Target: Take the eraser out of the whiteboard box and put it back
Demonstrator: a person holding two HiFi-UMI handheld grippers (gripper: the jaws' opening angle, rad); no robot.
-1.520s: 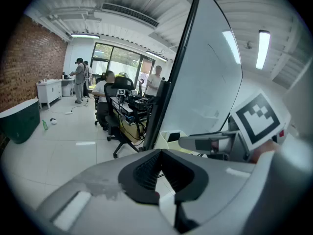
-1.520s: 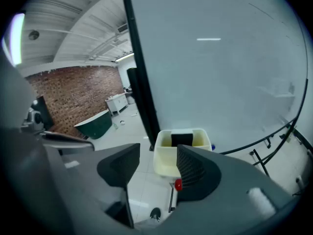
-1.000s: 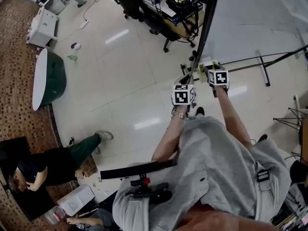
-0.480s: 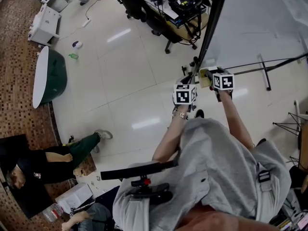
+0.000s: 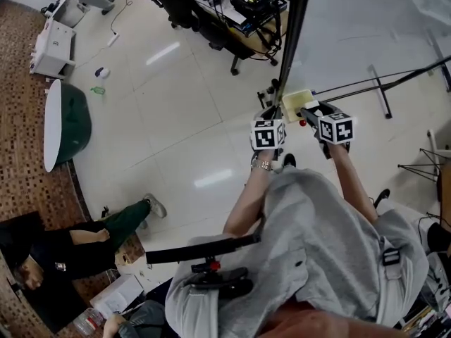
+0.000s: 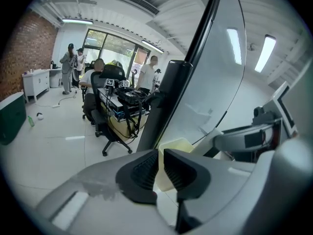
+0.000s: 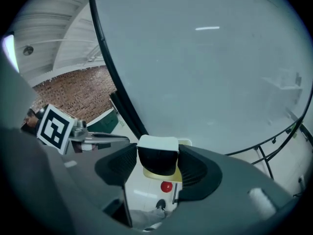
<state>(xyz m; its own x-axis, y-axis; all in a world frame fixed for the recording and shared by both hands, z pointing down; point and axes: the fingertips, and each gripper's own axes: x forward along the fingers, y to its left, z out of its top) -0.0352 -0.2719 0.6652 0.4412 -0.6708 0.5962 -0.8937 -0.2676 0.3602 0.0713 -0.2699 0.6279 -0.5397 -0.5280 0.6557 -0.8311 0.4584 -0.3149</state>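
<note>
Our right gripper (image 7: 158,161) is clamped on the eraser (image 7: 157,150) just above the whiteboard box (image 5: 296,103), while our left gripper (image 6: 161,170) is pinched shut on the box's left edge.

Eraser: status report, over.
Right gripper shut on eraser, held over box. Left gripper apparently pinching box rim. Nothing in the way.

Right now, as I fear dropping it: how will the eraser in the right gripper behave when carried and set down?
The eraser is probably light: the right gripper holds it clear by its two sides alone. Its dark body looks like felt, so it likely gives a little rather than slipping. Blocky and flat-topped, it should not roll.
</note>
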